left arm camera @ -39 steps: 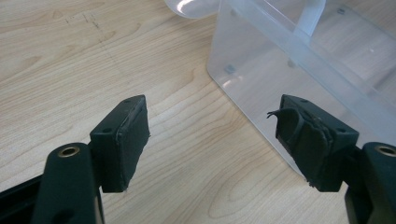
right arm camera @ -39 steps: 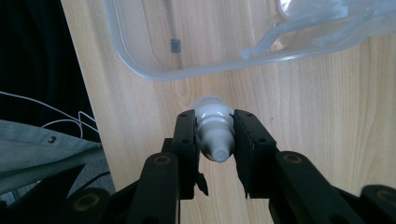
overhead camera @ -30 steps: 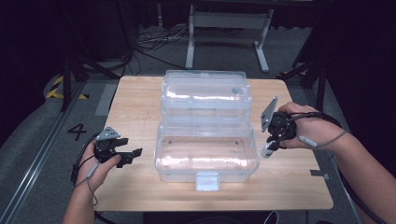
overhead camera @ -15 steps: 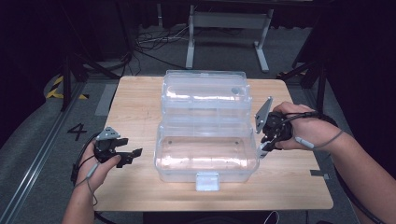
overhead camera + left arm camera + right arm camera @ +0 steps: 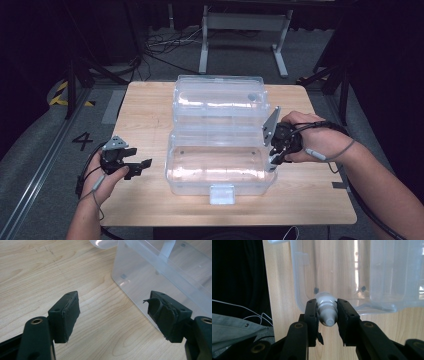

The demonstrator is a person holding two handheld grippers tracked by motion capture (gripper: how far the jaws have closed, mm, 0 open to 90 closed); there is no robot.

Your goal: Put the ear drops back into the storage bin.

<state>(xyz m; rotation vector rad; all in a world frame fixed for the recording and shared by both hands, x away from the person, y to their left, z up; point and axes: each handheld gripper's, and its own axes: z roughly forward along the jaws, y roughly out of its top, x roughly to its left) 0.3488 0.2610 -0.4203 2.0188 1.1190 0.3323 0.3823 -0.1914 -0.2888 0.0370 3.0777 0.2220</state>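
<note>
On the wooden surface [image 5: 145,105], the left hand-held gripper [image 5: 135,167] rests with jaws wide apart and empty beside a clear open box [image 5: 220,167]. At the box's right rim, the right hand-held gripper [image 5: 327,312] clamps a small white dropper bottle [image 5: 327,308], likely next lowering it inside.

My left hand-held gripper [image 5: 113,315] hangs with its two black jaws spread wide, nothing between them, above the pale wood-grain table [image 5: 37,272]. The clear rectangular plastic storage box [image 5: 160,270] sits just beyond the right-hand jaw, whose torn rubber pad is near the box's corner, apart from it.
</note>
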